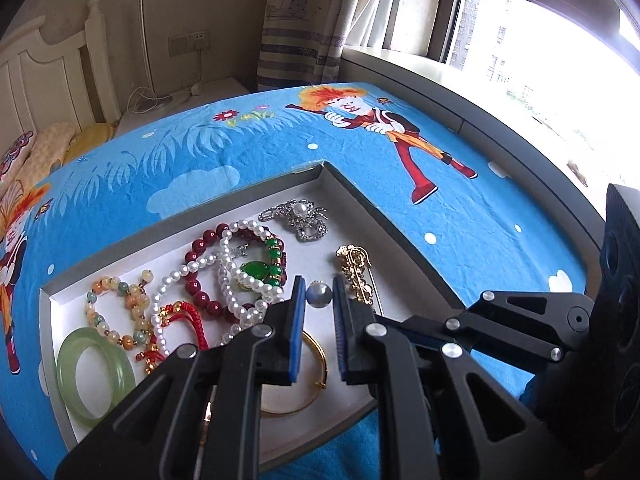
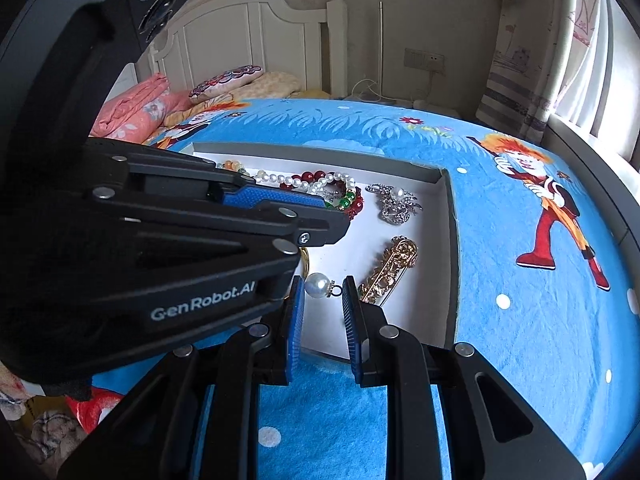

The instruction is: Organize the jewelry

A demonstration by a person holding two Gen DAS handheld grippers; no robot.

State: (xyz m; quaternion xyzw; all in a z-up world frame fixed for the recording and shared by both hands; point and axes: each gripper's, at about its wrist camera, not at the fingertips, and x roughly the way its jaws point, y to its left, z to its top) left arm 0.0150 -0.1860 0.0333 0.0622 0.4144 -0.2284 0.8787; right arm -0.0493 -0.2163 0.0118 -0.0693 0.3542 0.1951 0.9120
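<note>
A shallow white tray (image 1: 280,196) lies on the blue cartoon cloth and holds jewelry. My left gripper (image 1: 319,294) is open over the tray, its jaws on either side of a single pearl pendant (image 1: 319,295) without touching it. My right gripper (image 2: 323,286) is open too, jaws flanking the same pearl pendant (image 2: 319,285). The left gripper's body (image 2: 192,220) crosses the right wrist view. A gold brooch (image 1: 356,270) lies just right of the pearl, also seen in the right wrist view (image 2: 390,268).
In the tray lie a silver pearl brooch (image 1: 298,218), white pearl strand (image 1: 224,272), red bead bracelet (image 1: 200,280), green pendant (image 1: 256,270), jade bangle (image 1: 94,376), gold bangle (image 1: 316,364), mixed bead bracelet (image 1: 120,308) and red cord (image 1: 180,320). A bed headboard (image 2: 248,32) stands behind.
</note>
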